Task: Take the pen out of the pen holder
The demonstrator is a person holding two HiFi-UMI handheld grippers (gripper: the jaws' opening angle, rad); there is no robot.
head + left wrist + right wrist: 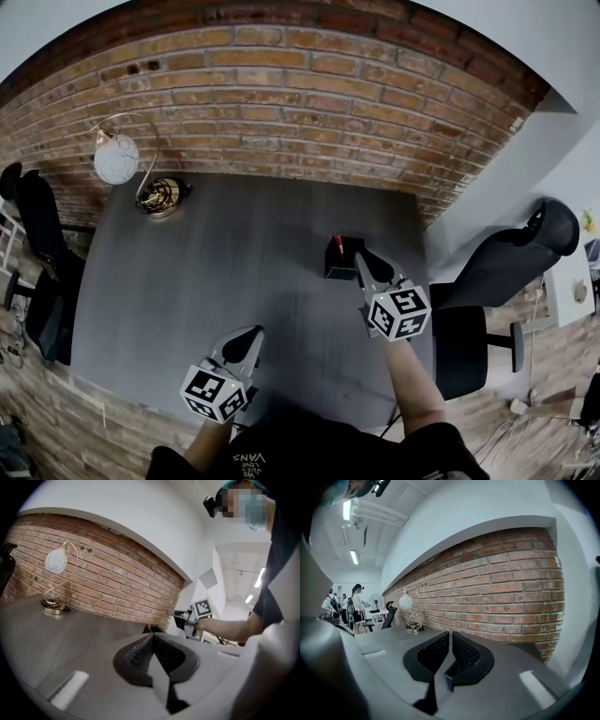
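A black pen holder (336, 262) stands near the right edge of the grey table (187, 281), with a red pen (337, 246) sticking up out of it. My right gripper (360, 256) hovers just right of the holder, its tips level with the pen, shut and empty. In the right gripper view its jaws (450, 633) meet with nothing between them, and the holder is out of sight. My left gripper (256, 332) hangs over the table's near side, left of the holder, shut and empty. The left gripper view shows the closed tips (152, 636), the pen's red tip (148, 627) beyond them and the right gripper (183, 617).
A lamp with a white globe (116, 159) and a brass base (161, 197) stands at the table's far left corner, against the brick wall (300, 103). A black chair (37, 244) is at the left edge and another (506, 267) at the right.
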